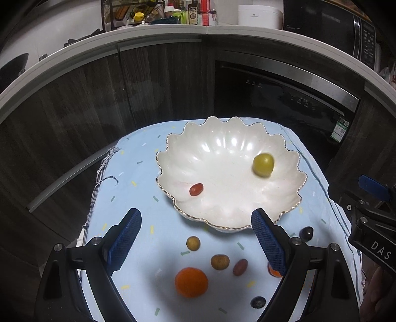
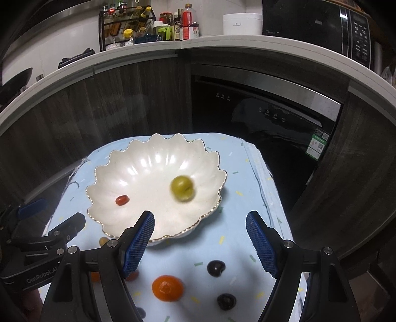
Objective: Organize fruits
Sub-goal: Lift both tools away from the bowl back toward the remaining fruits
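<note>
A white scalloped bowl sits on a light blue cloth. In it lie a small red tomato and a blurred yellow-green fruit. On the cloth near me lie an orange, two brownish round fruits, a reddish oval fruit, and dark fruits. The right wrist view shows an orange and two dark fruits. My left gripper is open and empty above the cloth. My right gripper is open and empty at the bowl's near rim.
The blue cloth covers a small table with edges left, right and far. Dark cabinets and a black dishwasher stand behind. A countertop holds bottles and a white cooker. The right gripper's body shows at the left view's right edge.
</note>
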A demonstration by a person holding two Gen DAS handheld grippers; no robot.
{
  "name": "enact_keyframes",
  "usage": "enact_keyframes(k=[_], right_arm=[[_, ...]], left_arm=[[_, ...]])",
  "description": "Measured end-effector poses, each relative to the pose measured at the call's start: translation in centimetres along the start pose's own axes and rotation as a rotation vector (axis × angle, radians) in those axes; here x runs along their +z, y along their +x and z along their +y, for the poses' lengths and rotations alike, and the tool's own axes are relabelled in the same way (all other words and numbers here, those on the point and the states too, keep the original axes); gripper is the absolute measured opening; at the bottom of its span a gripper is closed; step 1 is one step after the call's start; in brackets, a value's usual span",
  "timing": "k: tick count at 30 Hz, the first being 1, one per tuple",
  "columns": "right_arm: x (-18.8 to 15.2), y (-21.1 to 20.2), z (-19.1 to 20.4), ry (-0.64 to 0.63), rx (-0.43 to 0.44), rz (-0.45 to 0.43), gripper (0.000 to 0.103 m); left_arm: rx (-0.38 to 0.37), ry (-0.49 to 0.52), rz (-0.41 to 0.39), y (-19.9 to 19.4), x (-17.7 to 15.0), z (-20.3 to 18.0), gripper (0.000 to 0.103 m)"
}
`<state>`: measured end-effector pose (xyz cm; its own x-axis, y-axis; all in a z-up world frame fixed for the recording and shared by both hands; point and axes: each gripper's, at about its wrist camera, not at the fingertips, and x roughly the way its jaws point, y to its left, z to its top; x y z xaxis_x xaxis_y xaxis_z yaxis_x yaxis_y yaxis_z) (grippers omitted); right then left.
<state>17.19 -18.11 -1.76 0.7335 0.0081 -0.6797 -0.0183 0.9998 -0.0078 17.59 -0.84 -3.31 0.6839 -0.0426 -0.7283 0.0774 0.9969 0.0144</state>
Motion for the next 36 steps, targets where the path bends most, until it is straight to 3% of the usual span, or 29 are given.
enact_keyframes(k=[20, 36], right_arm=[[-3.9, -2.3, -1.2, -0.016, -0.007, -0.007, 0.077], [-8.3, -1.6, -2.3, -0.046, -0.022, 0.014, 0.077]], left_arm=[[-0.038, 0.012, 0.020, -1.4, -4.9, -2.3, 0.091], [-0.095, 0.067, 0.046, -0.3, -9.1, -4.4, 0.091]])
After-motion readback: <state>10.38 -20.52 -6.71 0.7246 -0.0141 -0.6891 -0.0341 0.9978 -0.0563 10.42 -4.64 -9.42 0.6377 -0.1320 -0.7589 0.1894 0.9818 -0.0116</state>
